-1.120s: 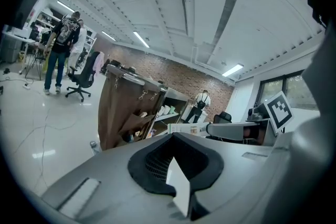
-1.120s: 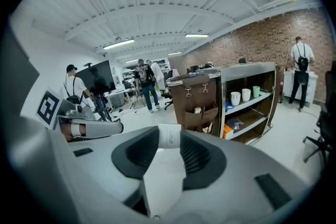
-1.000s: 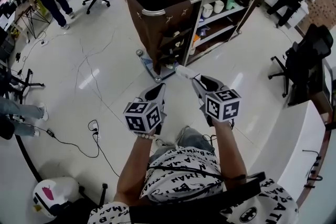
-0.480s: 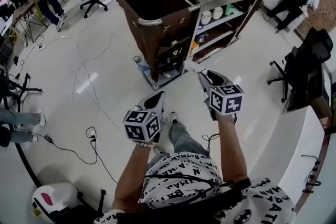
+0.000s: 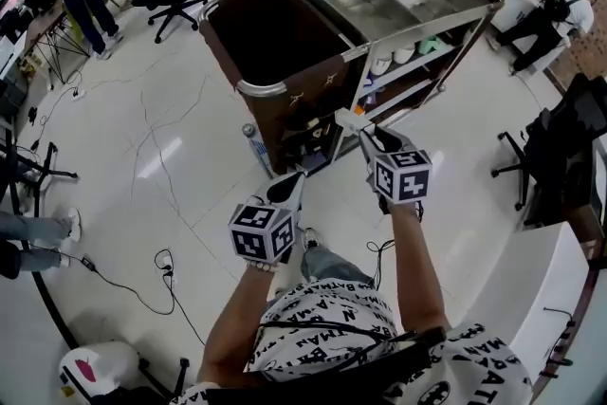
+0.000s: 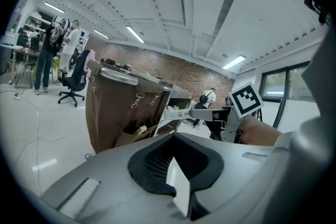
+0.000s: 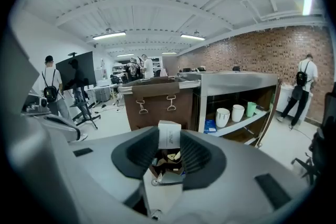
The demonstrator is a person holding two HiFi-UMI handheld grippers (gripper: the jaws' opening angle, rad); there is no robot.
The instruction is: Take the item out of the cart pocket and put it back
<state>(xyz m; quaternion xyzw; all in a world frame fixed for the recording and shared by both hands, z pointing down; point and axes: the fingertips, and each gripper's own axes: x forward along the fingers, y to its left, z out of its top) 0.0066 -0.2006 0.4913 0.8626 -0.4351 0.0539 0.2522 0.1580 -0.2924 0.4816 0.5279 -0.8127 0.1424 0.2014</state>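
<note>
My right gripper [image 5: 360, 132] grips the small white printed cardboard box [image 7: 169, 135] by one end, near the brown fabric cart pocket [image 5: 303, 126]; my left gripper [image 5: 291, 188] hangs closed and empty. If I come in off-line, the box could catch the pocket's lip, twist loose and drop to the floor.

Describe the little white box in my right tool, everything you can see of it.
The box is small, long and white, cardboard by the look, with fine print on its far end. The right tool grips it lengthwise, so that end sticks out ahead toward the brown bag. Nothing else touches it.
</note>
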